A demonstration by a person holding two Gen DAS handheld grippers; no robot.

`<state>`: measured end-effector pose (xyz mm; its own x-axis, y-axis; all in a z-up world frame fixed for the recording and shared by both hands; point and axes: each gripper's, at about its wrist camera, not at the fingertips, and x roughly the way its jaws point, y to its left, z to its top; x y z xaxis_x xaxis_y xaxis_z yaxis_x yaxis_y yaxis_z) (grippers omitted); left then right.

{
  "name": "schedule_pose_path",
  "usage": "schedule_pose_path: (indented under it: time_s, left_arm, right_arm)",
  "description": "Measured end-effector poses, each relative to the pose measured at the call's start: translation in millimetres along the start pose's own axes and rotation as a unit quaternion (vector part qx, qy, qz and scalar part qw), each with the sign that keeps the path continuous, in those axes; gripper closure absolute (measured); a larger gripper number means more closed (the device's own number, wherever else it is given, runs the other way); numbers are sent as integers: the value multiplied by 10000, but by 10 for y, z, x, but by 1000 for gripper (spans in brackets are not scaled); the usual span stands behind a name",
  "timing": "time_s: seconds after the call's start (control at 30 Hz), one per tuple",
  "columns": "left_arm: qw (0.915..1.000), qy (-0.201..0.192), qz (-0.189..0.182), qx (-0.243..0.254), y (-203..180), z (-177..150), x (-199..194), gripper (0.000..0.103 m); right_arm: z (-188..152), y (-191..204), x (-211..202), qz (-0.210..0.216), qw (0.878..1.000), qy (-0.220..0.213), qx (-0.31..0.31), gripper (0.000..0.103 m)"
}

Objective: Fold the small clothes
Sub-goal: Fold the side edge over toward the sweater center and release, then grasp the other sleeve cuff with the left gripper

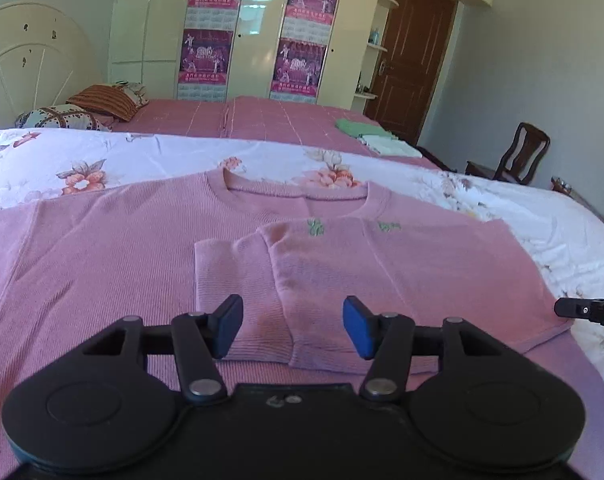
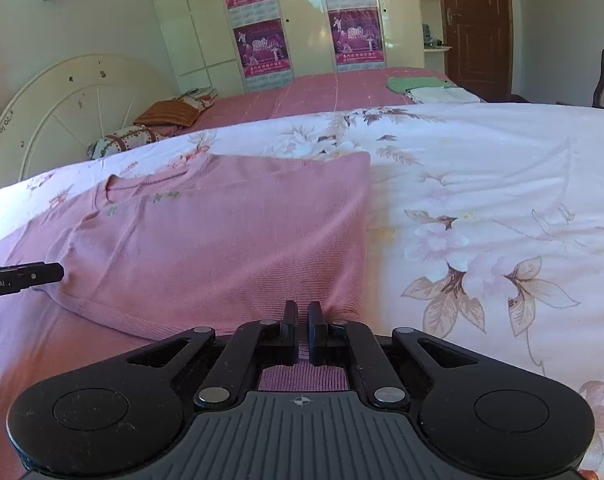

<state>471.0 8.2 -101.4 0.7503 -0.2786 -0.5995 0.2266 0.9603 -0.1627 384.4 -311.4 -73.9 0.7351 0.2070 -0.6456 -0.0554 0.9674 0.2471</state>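
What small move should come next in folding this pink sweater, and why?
Probably open the right gripper and let go. Its jaws look shut at the hem of the pink sweater, whose right side already lies folded over the body with a straight edge, sleeve laid on top. The left gripper already stands open, holding nothing. Whether fabric is really pinched is hard to tell.

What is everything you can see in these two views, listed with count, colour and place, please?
sweater: one, pink, on floral sheet, right side folded in
sheet: one, white floral, near bed
cover: one, pink checked, far bed
clothes: small stack, green and white, on cover
pillows: several, patterned, by headboard
headboard: one, cream
wardrobe: one, cream, four posters
door: one, brown
chair: one, dark wood
left gripper: open over sweater
right gripper: shut on sweater edge
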Motion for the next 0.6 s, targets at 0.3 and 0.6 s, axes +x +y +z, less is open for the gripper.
schedule_pose_path:
  time_s: [0.3, 0.6]
  left_arm:
    - [9990, 218, 368, 152, -146, -66, 20, 41]
    - [9926, 81, 1019, -652, 192, -338, -513, 35]
  right_arm:
    - [6, -17, 98, 39, 9994, 286, -195, 99]
    - [47, 31, -180, 214, 9974, -420, -549, 20]
